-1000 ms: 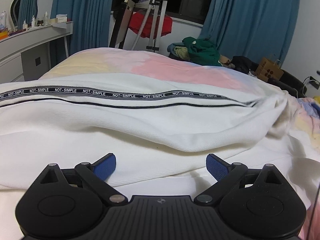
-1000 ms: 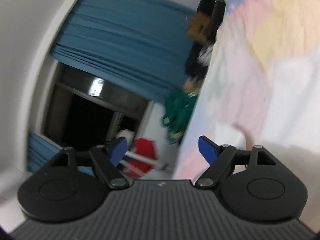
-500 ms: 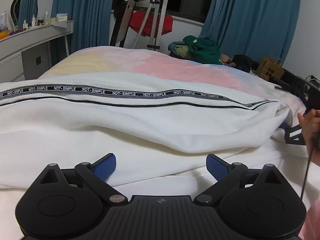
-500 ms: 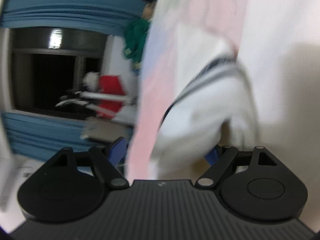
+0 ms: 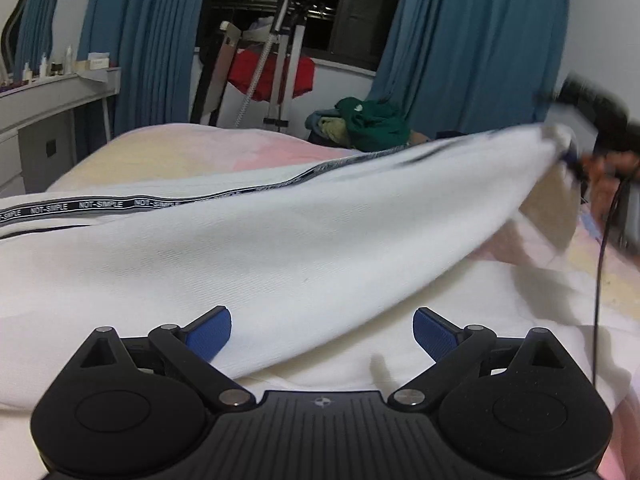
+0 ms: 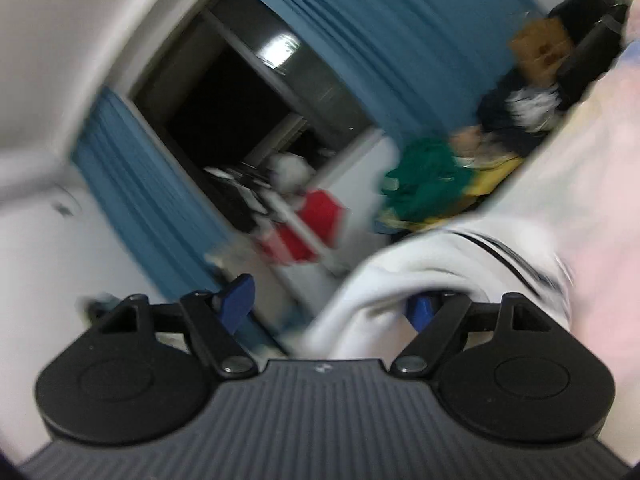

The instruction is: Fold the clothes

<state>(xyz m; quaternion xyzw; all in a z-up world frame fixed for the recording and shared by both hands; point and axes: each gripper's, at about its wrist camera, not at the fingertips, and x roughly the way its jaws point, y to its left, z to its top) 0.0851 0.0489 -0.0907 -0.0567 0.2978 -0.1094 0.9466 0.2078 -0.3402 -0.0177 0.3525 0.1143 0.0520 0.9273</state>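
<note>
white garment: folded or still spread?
Mid-fold. The garment mostly lies spread on the bed, but its right end is lifted, draped over the right tool.

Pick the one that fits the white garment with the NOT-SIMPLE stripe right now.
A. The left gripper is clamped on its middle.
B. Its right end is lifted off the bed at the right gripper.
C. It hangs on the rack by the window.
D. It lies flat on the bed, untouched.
B: the white garment's far end rises off the bed to the right gripper, with cloth draped over one finger; the left gripper is open.
</note>
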